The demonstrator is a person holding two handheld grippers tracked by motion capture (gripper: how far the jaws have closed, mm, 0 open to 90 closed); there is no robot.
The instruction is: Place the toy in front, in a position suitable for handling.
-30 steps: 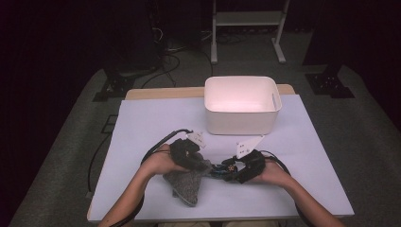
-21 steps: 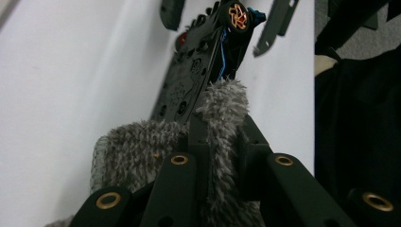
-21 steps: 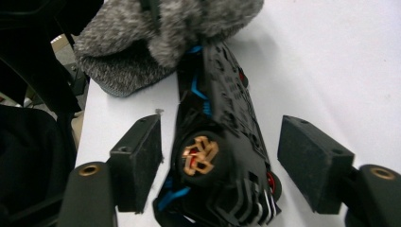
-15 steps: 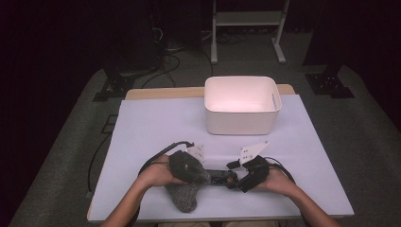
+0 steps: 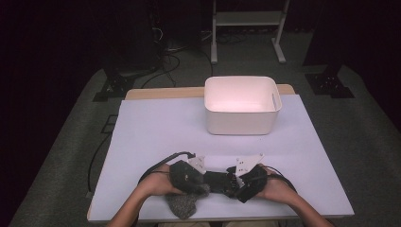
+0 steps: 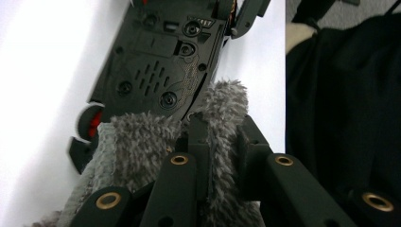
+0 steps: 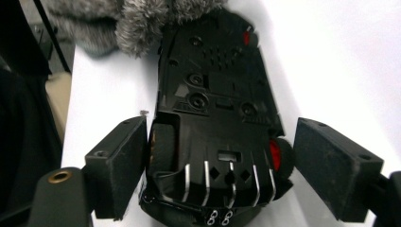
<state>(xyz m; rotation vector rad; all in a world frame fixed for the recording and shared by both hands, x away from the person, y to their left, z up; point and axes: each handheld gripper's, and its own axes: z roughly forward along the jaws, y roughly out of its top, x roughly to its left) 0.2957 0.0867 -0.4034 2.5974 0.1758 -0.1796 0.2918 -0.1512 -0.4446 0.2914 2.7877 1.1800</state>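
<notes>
A black toy car (image 5: 218,182) lies upside down on the white table (image 5: 156,127) near its front edge, its underside (image 7: 217,118) facing up. My left gripper (image 5: 202,185) is shut on a grey fluffy cloth (image 6: 137,146), which rests against one end of the car (image 6: 161,61). The cloth (image 5: 182,204) hangs toward the table's front edge. My right gripper (image 7: 227,163) has just been opening. Its pads (image 7: 118,161) stand apart on either side of the car's other end, beside the wheels. The right gripper (image 5: 234,185) faces the left one across the car.
A white plastic bin (image 5: 241,123) stands at the back middle of the table, apparently empty. Cables trail from both grippers. Dark floor, a metal stand and equipment lie beyond the table. The person's dark clothing (image 6: 340,118) is close to the front edge.
Both hands have moved toward the table's front edge, with the cloth and the car between them. The cloth now hangs lower, at the edge.
</notes>
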